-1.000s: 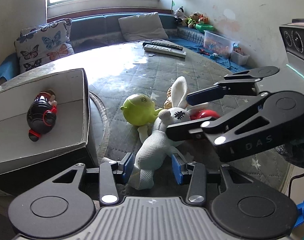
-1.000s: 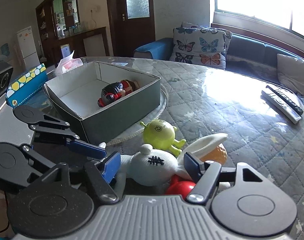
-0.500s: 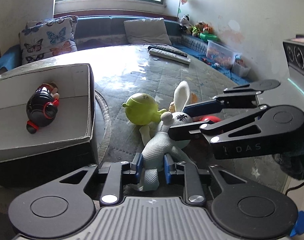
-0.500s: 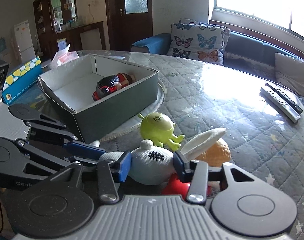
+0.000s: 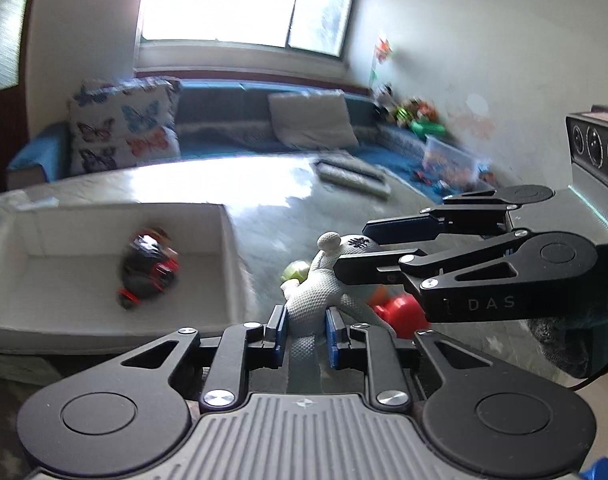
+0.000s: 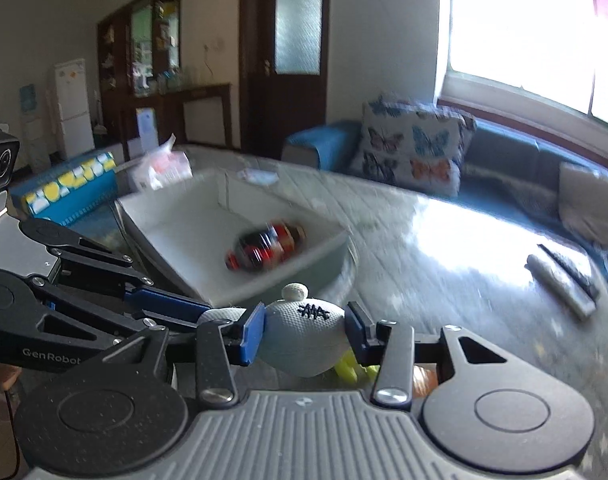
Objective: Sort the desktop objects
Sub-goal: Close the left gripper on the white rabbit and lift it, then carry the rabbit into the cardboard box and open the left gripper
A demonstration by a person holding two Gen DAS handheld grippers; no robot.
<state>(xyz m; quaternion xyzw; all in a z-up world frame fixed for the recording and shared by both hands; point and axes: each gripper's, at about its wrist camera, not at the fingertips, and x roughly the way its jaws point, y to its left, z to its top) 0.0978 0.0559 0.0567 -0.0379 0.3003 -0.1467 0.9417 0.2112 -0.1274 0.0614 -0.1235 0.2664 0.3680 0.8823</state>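
— What have the two grippers got hold of?

— The same thing, a white knitted rabbit toy. The left gripper has its blue pads pressed against the toy's lower body, pinching it. The right gripper is clamped on the round head, the one with the dark stitched mark on top.

— So is the toy lying on the table?

— It looks held up above the quilted table, stretched between the two grippers. From the left wrist view the right gripper reaches in from the right side and grips the head. From the right wrist view the left gripper comes in from the left and meets the body just beside the head.

— What is under it?

— A green toy peeks out beside the rabbit's body, and a red round thing sits to the right of it. Both are blurred.

— And the box?

— An open white-lined box stands on the table to the left of the rabbit. A dark red-and-black toy figure lies inside it. Two remote controls lie well apart, further along the table.
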